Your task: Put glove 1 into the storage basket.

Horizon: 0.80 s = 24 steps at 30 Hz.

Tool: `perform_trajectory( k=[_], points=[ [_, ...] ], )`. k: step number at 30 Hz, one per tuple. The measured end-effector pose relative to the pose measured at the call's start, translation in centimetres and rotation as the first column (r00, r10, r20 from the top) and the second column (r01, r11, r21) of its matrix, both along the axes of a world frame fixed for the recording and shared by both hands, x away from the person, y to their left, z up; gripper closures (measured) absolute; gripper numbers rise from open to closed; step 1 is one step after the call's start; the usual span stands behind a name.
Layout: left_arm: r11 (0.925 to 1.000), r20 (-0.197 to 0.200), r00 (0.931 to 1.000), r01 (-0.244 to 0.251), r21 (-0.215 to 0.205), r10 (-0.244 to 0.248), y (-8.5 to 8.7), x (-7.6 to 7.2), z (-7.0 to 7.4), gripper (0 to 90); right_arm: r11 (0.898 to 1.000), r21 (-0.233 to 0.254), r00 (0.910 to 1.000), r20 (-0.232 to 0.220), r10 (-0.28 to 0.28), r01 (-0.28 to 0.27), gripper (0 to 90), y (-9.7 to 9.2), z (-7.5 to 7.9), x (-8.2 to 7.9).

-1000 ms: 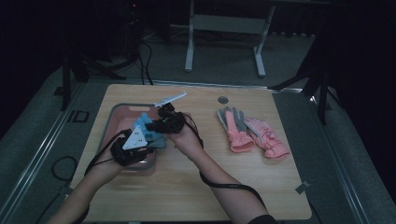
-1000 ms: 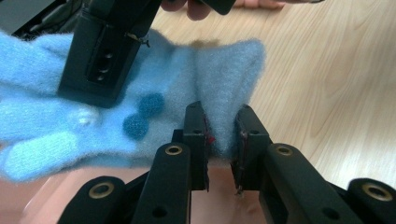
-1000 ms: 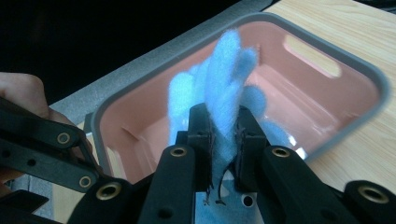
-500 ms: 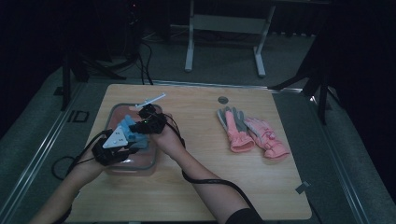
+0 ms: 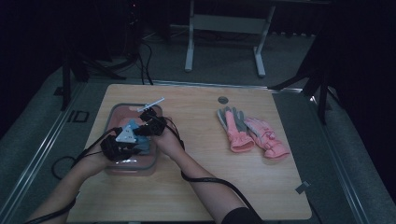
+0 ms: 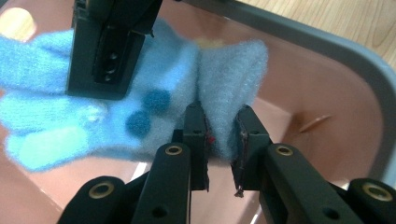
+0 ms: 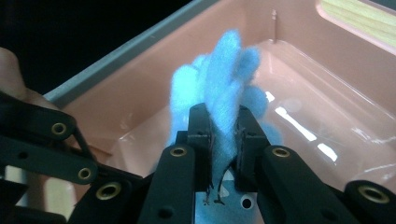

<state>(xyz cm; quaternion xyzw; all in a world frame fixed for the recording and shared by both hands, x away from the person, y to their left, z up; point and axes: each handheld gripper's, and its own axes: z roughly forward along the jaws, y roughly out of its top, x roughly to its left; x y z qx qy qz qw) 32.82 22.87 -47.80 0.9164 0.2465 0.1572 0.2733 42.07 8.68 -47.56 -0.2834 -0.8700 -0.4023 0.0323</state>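
A fuzzy blue glove (image 6: 93, 112) with darker dots hangs inside a pink bin (image 5: 154, 161) with a grey rim at the table's left. My left gripper (image 6: 222, 119) is shut on a fold of the glove at its cuff end. My right gripper (image 7: 223, 116) is shut on another fold of the same blue glove (image 7: 224, 65), which bunches up above its jaws. In the high view the left gripper (image 5: 122, 142) and the right gripper (image 5: 148, 125) sit close together over the bin, with the blue glove (image 5: 132, 127) between them. The right gripper (image 6: 109, 46) shows in the left gripper view, clamped on the glove.
A pair of pink and grey gloves (image 5: 250, 133) lies on the wooden table (image 5: 196, 186) to the right. A small round hole (image 5: 223, 99) sits near the far edge. The bin's pink walls (image 7: 299, 28) and grey rim (image 6: 327, 51) surround both grippers. Cables trail off toward the table's near and left edges.
Both hands have moved left and down, carrying the blue glove from above the bin's right part down into the bin. Both grips stayed the same.
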Motion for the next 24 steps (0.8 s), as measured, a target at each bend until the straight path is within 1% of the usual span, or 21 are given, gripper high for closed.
perform_trajectory(
  k=[1, 2, 3, 4, 7, 9, 11, 12, 13, 14, 15, 16, 17, 18, 19, 20, 21, 22, 23, 24],
  points=[
    [1.0, 0.0, 1.0, 0.0, 0.0, 0.0, 0.0, 0.0, 0.0, 78.3, 1.0, 0.0, 1.0, 0.0, 0.0, 0.0, 80.1, 0.0, 0.0, 0.0],
    [0.9999, -0.007, 0.9999, 0.008, 0.013, -0.008, -0.2, 0.4, -0.1, 78.4, 1.0, -0.017, 0.9998, 0.007, -0.018, 0.018, 79.9, 0.0, -0.2, 0.2],
    [0.9999, -0.007, 0.9999, 0.008, 0.013, -0.008, -0.2, 0.4, -0.1, 78.4, 1.0, -0.017, 0.9998, 0.007, -0.018, 0.018, 79.9, 0.0, -0.2, 0.2],
    [0.9996, -0.018, 0.9997, 0.015, 0.022, -0.015, -0.3, 0.8, -0.2, 78.3, 0.999, -0.036, 0.9994, 0.0, -0.034, 0.034, 79.7, 0.0, -0.5, 0.5],
    [0.9993, -0.041, 0.999, 0.018, 0.033, -0.017, -0.3, 1.4, -0.6, 78.3, 0.997, -0.06, 0.9988, -0.009, -0.049, 0.048, 79.2, 0.1, -1.0, 0.9],
    [0.9996, -0.057, 0.9983, 0.015, 0.022, -0.013, -0.3, 1.8, -0.9, 78.2, 0.996, -0.071, 0.9983, -0.013, -0.057, 0.056, 78.3, 0.2, -1.2, 1.0],
    [0.9997, -0.062, 0.998, 0.015, 0.02, -0.013, -0.2, 1.9, -1.0, 78.2, 0.996, -0.071, 0.9981, -0.018, -0.059, 0.058, 77.2, 0.2, -1.3, 1.0],
    [0.9997, -0.059, 0.9982, 0.014, 0.02, -0.013, -0.2, 2.0, -1.1, 78.1, 0.994, -0.082, 0.997, -0.016, -0.075, 0.074, 72.3, 0.2, -1.5, 1.1],
    [0.9996, -0.058, 0.9982, 0.018, 0.024, -0.016, -0.3, 2.1, -1.2, 78.1, 0.994, -0.082, 0.997, -0.016, -0.075, 0.074, 72.3, 0.2, -1.5, 1.1],
    [0.9994, -0.042, 0.9989, 0.024, 0.024, -0.023, -0.3, 2.2, -1.4, 77.9, 0.994, -0.074, 0.9971, -0.01, -0.076, 0.075, 62.2, 0.2, -1.4, 1.2],
    [0.9996, -0.048, 0.9987, 0.02, 0.021, -0.019, -0.3, 2.3, -1.5, 77.9, 0.994, -0.075, 0.9964, -0.005, -0.085, 0.084, 56.2, 0.2, -1.4, 1.2],
    [0.9996, -0.048, 0.9987, 0.02, 0.021, -0.019, -0.3, 2.3, -1.5, 77.9, 0.994, -0.075, 0.9964, -0.005, -0.085, 0.084, 56.2, 0.2, -1.4, 1.2],
    [0.9996, -0.061, 0.998, 0.02, 0.018, -0.019, -0.3, 2.4, -1.6, 77.8, 0.995, -0.065, 0.9968, -0.016, -0.078, 0.077, 50.6, 0.1, -1.3, 1.2],
    [0.9996, -0.063, 0.9979, 0.018, 0.024, -0.017, -0.3, 2.4, -1.6, 77.7, 0.995, -0.065, 0.9965, -0.012, -0.082, 0.081, 48.3, 0.1, -1.3, 1.2],
    [0.9997, -0.066, 0.9977, 0.016, 0.021, -0.015, -0.4, 2.4, -1.7, 77.7, 0.995, -0.061, 0.9968, -0.01, -0.079, 0.078, 44.6, 0.1, -1.2, 1.1],
    [0.9997, -0.066, 0.9977, 0.016, 0.021, -0.015, -0.4, 2.4, -1.7, 77.3, 0.995, -0.061, 0.9968, -0.01, -0.079, 0.078, 44.6, 0.1, -1.2, 1.1],
    [0.9996, -0.079, 0.9969, 0.011, 0.026, -0.009, -0.4, 2.5, -1.7, 76.9, 0.996, -0.054, 0.9968, -0.015, -0.078, 0.077, 42.4, 0.1, -1.1, 1.1],
    [0.9996, -0.079, 0.9969, 0.011, 0.026, -0.009, -0.4, 2.5, -1.7, 76.2, 0.996, -0.053, 0.9969, -0.016, -0.077, 0.076, 40.4, 0.1, -1.1, 1.1],
    [0.9994, -0.086, 0.9962, 0.012, 0.033, -0.01, -0.4, 2.6, -1.7, 76.2, 0.996, -0.053, 0.9969, -0.016, -0.077, 0.076, 40.4, 0.1, -1.1, 1.1],
    [0.9994, -0.083, 0.9965, 0.016, 0.032, -0.013, -0.5, 2.5, -1.7, 75.0, 0.996, -0.045, 0.997, -0.011, -0.077, 0.076, 38.6, 0.0, -0.9, 1.0]
  ],
)
